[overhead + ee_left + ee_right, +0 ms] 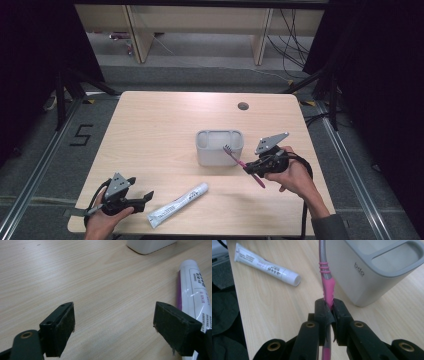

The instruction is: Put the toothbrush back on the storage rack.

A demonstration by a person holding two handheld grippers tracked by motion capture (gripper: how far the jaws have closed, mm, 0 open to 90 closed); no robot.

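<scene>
**Pink toothbrush held beside the grey holder**

The right gripper (256, 167) has its jaws pressed together on the handle of a pink and grey plastic toothbrush (243, 164), pinching it at the pink part. The brush is lifted off the light wooden tabletop (160, 125) and slants up toward the pale grey rectangular plastic holder (220, 148), with its bristled head near the holder's front right rim. In the right gripper view the toothbrush (326, 282) runs straight up from the jaws, just beside the holder (372, 275).

The left gripper (140, 198) rests low at the near left edge, jaws spread wide with nothing between them. A white toothpaste tube with purple print (177, 205) lies flat just beside it.
</scene>
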